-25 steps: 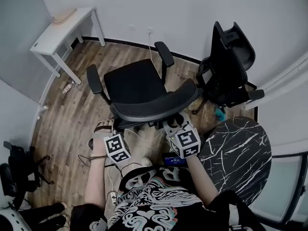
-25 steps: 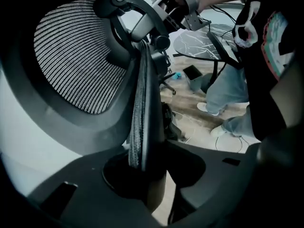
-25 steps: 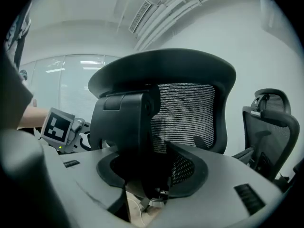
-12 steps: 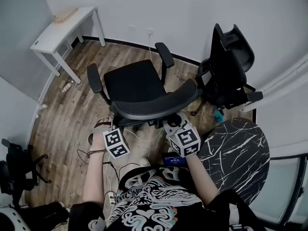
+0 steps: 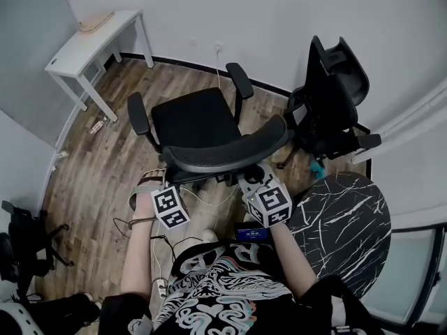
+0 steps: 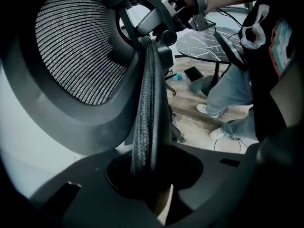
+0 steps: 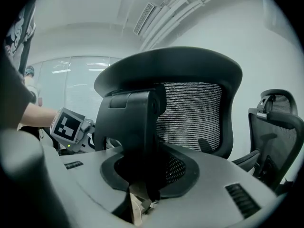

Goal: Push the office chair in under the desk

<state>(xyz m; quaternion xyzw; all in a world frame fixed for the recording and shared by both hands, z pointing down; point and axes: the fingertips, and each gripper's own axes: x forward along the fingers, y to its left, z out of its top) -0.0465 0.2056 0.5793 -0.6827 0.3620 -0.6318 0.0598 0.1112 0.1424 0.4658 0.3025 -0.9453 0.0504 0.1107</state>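
Black mesh and hard plastic make up the office chair (image 5: 195, 121), which is seen in the head view just ahead of both tongs. It stands well apart from the white table (image 5: 91, 44), far beyond the left tongs (image 5: 150, 185). The right tongs (image 5: 255, 181) are set at the backrest's other end.

In the left gripper view the backrest rim (image 6: 145, 113) is being closed on by the left tongs.

In the right gripper view the rear bracket (image 7: 135, 122) is pinched.

The chair is judged heavy yet likely to roll, and the stiff frame, not the yielding mesh, is best held. No writing can be read.
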